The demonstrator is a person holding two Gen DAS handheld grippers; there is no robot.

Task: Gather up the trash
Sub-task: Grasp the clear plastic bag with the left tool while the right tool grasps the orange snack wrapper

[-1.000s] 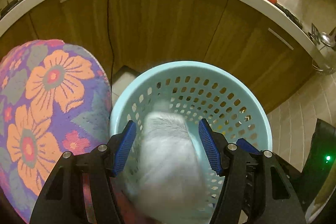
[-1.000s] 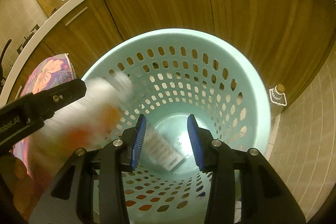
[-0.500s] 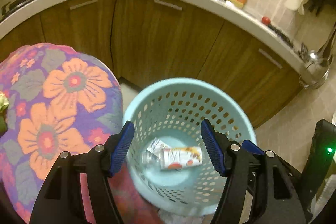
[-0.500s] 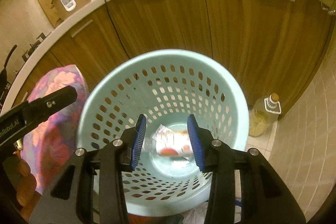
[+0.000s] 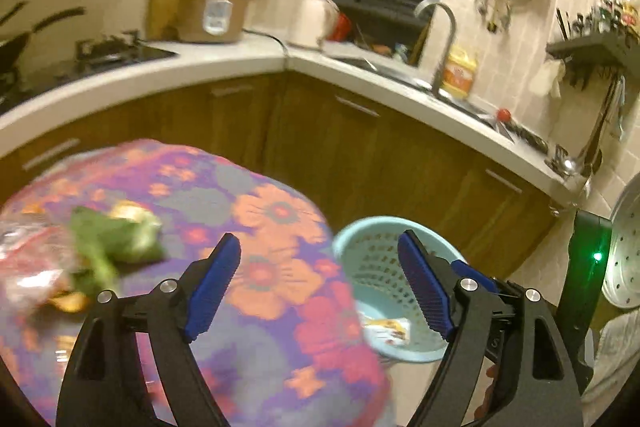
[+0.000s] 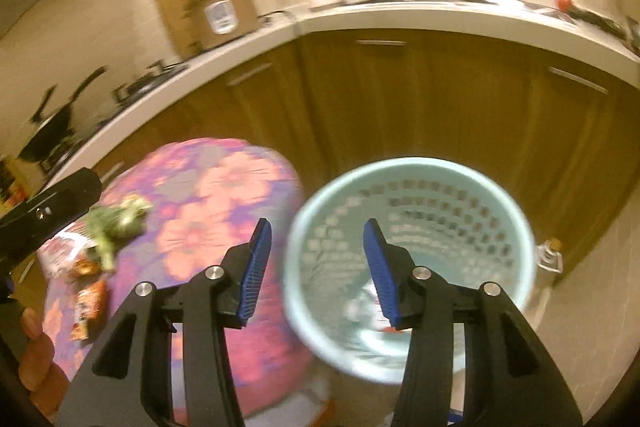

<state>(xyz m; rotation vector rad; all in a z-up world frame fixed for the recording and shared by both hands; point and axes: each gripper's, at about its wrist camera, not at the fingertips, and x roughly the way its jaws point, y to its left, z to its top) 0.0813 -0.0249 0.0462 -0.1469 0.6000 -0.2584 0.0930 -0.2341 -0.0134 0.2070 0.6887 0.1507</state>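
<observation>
At ten o'clock on the tabletop (image 5: 280, 239), green trash (image 5: 120, 239) could be knocked off, not grasped, since both empty hand-held grippers, left (image 5: 320, 287) and right (image 6: 316, 267), are opening amid blur.

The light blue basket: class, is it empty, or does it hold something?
Not empty. The basket holds a wrapper lying on its bottom.

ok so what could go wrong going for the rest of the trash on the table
The green wrapper lies against other litter, so an open left tool, its jaws opening, may grab two or push some off the cloth. The basket sits below the table edge, so a hasty drop could miss.
</observation>
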